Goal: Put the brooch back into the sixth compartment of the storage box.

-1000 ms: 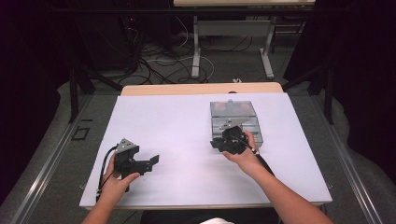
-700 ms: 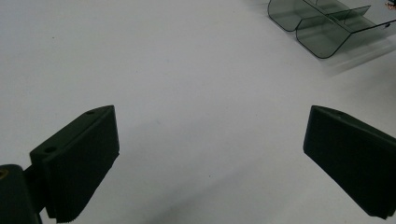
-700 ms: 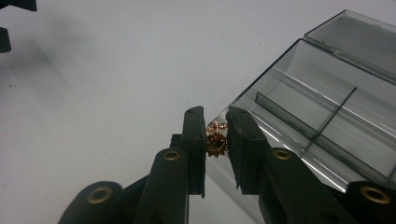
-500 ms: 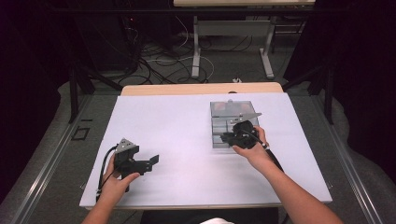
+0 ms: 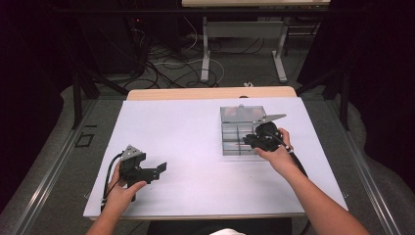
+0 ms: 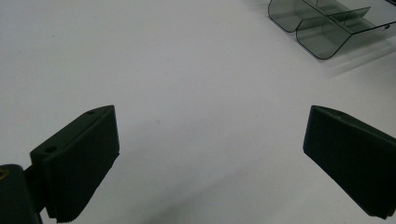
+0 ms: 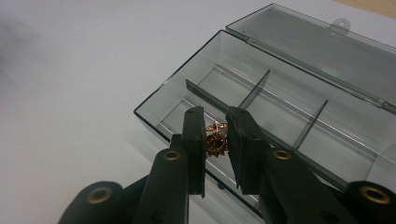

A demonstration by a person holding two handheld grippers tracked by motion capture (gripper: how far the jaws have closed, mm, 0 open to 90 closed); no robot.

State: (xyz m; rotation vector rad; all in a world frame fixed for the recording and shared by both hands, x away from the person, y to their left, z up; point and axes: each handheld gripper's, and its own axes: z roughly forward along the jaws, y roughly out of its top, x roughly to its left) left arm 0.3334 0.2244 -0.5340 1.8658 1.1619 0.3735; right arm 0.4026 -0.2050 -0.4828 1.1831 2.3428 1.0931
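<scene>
1. Compartment box point(image 5: 241, 131), clear with its lid open, sits right of centre on the white table point(image 5: 186, 147); the right gripper point(image 5: 250, 141) hides its near-right corner.
2. Left gripper point(image 6: 210, 158) jaws gape wide, empty; the box is cut off top right.
3. Right gripper narrowly pinches a small gold ornament point(image 7: 215, 140) over the box's near compartment; its detail is unclear.

Your worktop point(image 5: 195, 142) is a white sheet laid over a wooden top, whose tan far edge point(image 5: 210, 93) shows beyond the sheet. Around you the room is dark, with black drapes point(image 5: 377, 73) on the right. The floor point(image 5: 58, 147) is grey. Past the worktop, a tangle of cables point(image 5: 161, 63) lies on it, beside the pale metal legs of another table point(image 5: 242, 29).
</scene>
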